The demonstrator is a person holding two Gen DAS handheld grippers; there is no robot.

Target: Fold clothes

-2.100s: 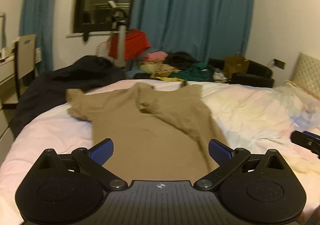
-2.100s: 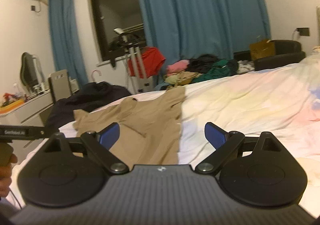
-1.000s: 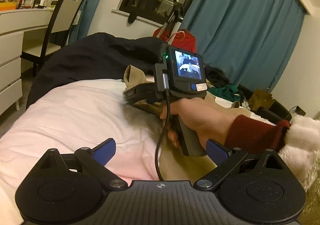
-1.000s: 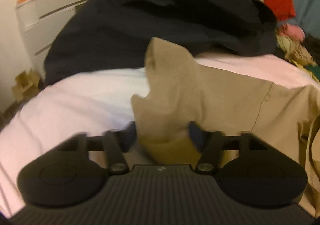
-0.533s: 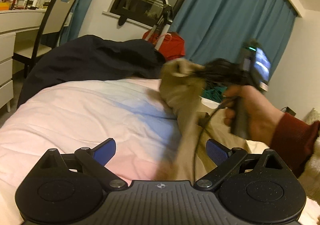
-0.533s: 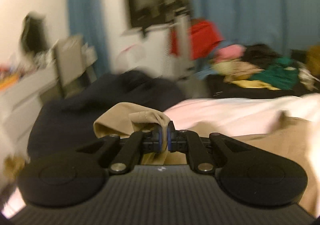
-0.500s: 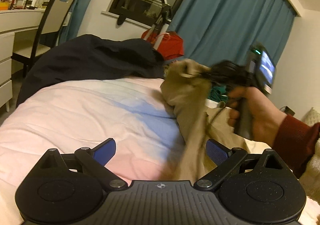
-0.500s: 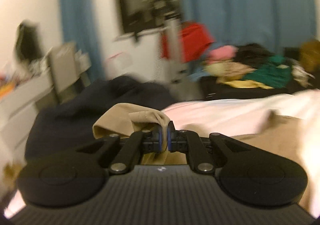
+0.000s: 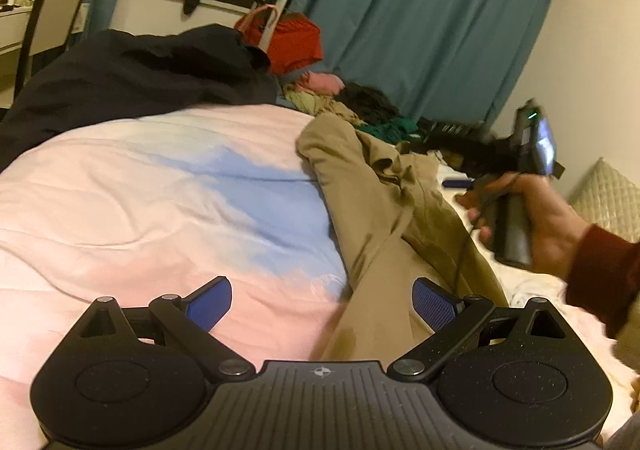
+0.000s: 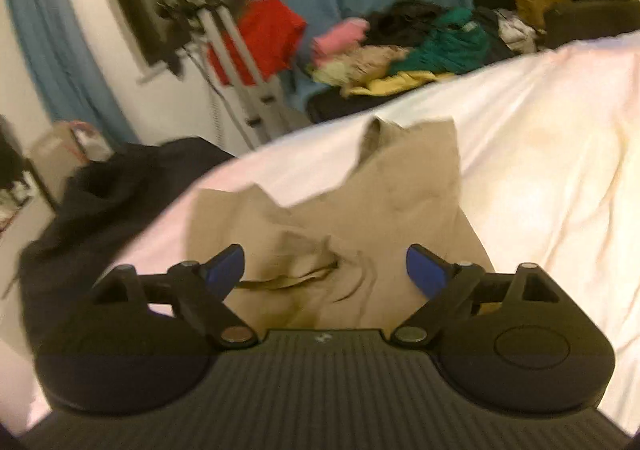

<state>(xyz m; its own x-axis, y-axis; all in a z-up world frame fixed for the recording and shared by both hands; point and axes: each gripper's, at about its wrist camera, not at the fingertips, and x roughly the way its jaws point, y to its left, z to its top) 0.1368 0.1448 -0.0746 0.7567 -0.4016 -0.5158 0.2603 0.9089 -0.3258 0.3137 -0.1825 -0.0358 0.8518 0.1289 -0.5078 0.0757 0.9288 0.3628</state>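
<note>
Half a second ago the right gripper (image 10: 324,264) pinched the tan sleeve; now its jaws stand wide and empty, and the sleeve lies dropped across the tan shirt (image 10: 384,209). From that gripper the shirt lies straight ahead, its long axis running away toward the clothes pile (image 10: 404,45) — crumpled folds nearest the fingertips. The left gripper (image 9: 322,304) is wide too, holding nothing, the shirt's edge just ahead between its fingers, on the bed (image 9: 140,201). Either could reach; the right looks better centred.

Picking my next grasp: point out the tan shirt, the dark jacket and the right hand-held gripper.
tan shirt (image 10: 408,209), right wrist view, flat body panel.
dark jacket (image 9: 132,77), left wrist view, middle of heap.
right hand-held gripper (image 10: 325,266), right wrist view, between open fingertips.
</note>
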